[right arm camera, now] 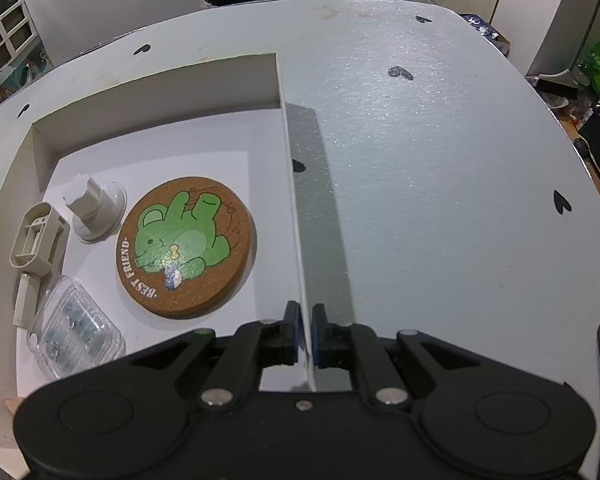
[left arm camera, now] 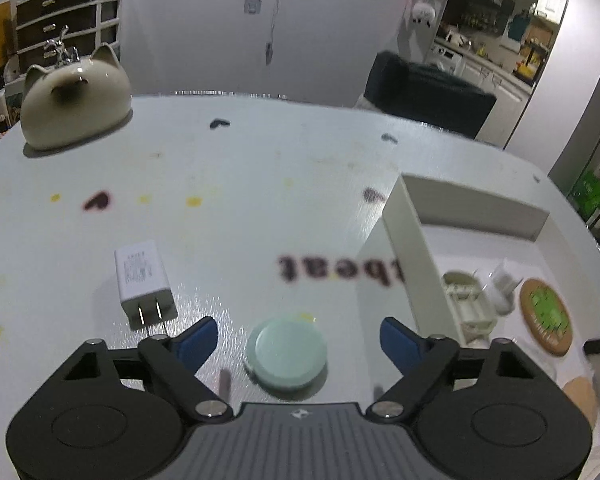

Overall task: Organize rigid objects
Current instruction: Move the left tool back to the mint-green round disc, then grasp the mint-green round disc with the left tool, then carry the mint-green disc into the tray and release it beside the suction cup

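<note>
My left gripper is open, its blue fingertips on either side of a pale mint round disc that lies on the white table. A white USB charger plug lies to the disc's left. A shallow white box holds a cork coaster with a green frog, a white suction cup, a beige plastic part and a clear blister pack. My right gripper is shut on the box's right wall. The box also shows in the left wrist view.
A ceramic cat-shaped jar stands at the far left of the table. The table carries small heart marks and printed letters. A dark chair stands behind the far edge. A drawer unit is against the wall.
</note>
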`<state>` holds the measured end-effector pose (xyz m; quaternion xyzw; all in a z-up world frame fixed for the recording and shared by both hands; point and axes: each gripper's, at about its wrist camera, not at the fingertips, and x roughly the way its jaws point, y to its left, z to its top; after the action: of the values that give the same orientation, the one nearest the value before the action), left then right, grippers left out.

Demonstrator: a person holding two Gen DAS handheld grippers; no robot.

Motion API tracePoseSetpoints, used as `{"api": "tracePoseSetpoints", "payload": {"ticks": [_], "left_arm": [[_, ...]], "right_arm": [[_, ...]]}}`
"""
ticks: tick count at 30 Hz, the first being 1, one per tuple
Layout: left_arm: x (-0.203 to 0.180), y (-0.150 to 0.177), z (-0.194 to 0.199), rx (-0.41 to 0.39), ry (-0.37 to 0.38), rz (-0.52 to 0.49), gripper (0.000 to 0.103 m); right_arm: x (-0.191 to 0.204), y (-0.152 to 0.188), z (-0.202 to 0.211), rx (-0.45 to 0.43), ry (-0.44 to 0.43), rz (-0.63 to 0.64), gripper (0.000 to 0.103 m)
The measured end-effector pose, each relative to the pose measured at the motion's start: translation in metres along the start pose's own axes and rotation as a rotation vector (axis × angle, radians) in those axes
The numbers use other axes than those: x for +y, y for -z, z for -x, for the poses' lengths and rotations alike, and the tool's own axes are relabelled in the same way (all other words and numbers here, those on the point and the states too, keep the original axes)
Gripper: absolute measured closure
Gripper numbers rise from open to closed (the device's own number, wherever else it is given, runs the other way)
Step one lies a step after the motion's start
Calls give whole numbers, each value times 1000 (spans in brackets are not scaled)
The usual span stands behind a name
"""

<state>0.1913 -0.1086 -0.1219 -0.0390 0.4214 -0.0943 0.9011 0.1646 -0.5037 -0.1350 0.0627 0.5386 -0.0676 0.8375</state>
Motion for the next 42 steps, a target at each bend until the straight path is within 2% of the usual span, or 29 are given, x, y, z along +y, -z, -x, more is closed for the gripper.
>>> {"api": "tracePoseSetpoints", "payload": {"ticks": [5, 7, 11, 15, 24, 32, 37, 42], "left_arm": [[2, 9, -12, 24, -16, -7, 24], [2, 12, -15, 30, -25, -8, 32], [2, 14, -16, 25, -47, -21, 38], [3, 14, -16, 12, -44, -8, 51], [1, 13, -11, 0, -32, 15, 52], [-11, -19, 9, -83, -12, -19, 52], [-40, -48, 16, -132, 57, -70, 52], [-77, -71, 6, -140, 144, -126, 52]], "right_arm": [[-1, 0, 1, -4, -1, -4, 96], [-2, 0, 1, -4, -4, -6, 96], [-3, 0, 1, -1, -7, -4, 96], [-3, 0, 1, -1, -8, -4, 96], [-4, -1, 1, 2, -12, -3, 96], [-5, -3, 0, 7, -21, 1, 97], [-7, -4, 0, 11, -28, 6, 97], [-9, -5, -1, 17, -37, 7, 98]]}}
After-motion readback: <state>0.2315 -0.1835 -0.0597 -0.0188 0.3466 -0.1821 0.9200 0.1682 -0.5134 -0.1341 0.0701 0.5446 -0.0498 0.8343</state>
